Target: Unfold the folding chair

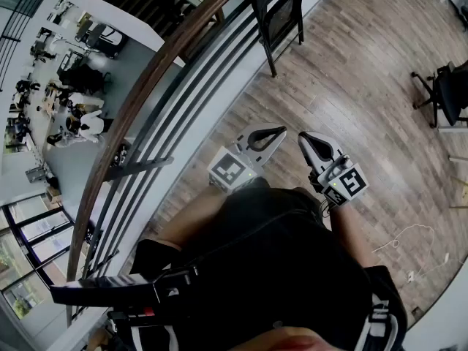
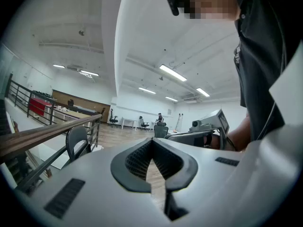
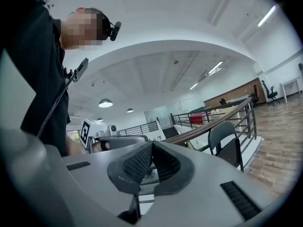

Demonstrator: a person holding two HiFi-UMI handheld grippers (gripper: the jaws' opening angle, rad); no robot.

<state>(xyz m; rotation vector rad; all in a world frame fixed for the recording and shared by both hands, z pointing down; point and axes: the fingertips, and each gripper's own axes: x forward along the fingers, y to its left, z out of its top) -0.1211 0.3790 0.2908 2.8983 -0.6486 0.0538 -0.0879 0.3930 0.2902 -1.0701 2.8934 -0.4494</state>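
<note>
In the head view we hold both tools low, close to our body. The left gripper (image 1: 280, 133) and right gripper (image 1: 304, 139) are closed and empty, their tips near each other. The folding chair (image 1: 281, 13) stands well apart ahead of us on the wooden floor (image 1: 351, 86), just beside the railing (image 1: 146, 86).

In the left gripper view the ribbed pads meet at the tip with nothing between them. The chair shows small at the left, by the railing.

In the right gripper view the jaws are likewise pressed together on nothing. Here the chair's seat panel (image 3: 232, 152) seems to hang flat against the frame, so we judge it still folded. It looks like stiff, smooth tube: rigid, fairly light, perhaps slippery. We would take the backrest top in one gripper and the seat's front edge in the other.
</note>
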